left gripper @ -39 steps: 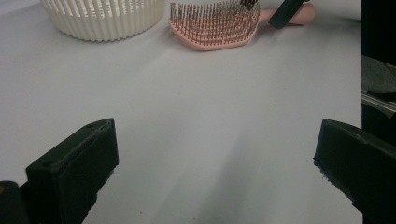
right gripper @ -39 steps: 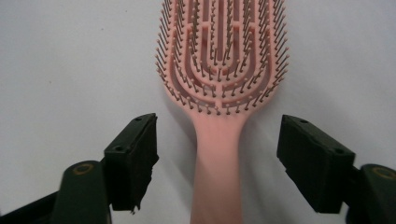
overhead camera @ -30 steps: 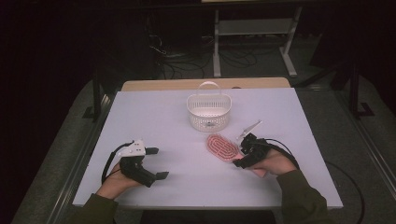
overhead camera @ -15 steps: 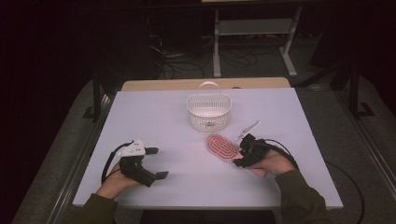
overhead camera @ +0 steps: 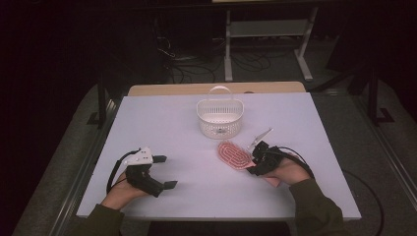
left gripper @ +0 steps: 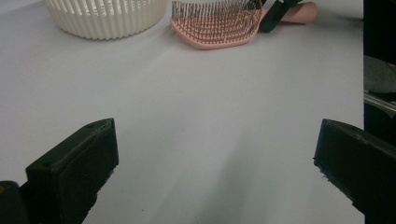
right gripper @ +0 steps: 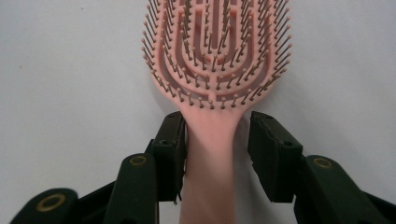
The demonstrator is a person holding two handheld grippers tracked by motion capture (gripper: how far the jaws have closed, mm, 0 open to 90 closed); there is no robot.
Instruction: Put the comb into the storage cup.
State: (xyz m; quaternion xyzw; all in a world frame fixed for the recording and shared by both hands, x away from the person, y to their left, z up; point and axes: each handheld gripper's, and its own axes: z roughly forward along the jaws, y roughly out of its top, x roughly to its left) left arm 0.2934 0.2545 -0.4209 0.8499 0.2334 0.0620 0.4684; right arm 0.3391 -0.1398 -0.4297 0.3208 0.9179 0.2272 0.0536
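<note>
Closing in, the right gripper (right gripper: 215, 149) brackets the pink brush (right gripper: 215, 70) handle near the basket (overhead camera: 220, 118), one jaw touching, not yet clamped; left gripper (overhead camera: 164, 172) gapes empty.

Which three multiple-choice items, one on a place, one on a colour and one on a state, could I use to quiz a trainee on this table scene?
1. Where does the white basket stand relative to the hairbrush?
A. Farther from the person
B. Nearer the person
C. On top of it

2. What colour is the hairbrush?
A. Blue
B. Pink
C. Green

3. How do the jaws of the right gripper stand at the brush handle?
A. Far off to one side of it
B. On either side of it, the right one not yet touching
C. Clamped on the bristles

Answers: 1 A, the high view shows the basket beyond the brush. 2 B, all three views show a pink body. 3 B, the right gripper view shows a gap at the right jaw; the jaws have just been closing.
</note>
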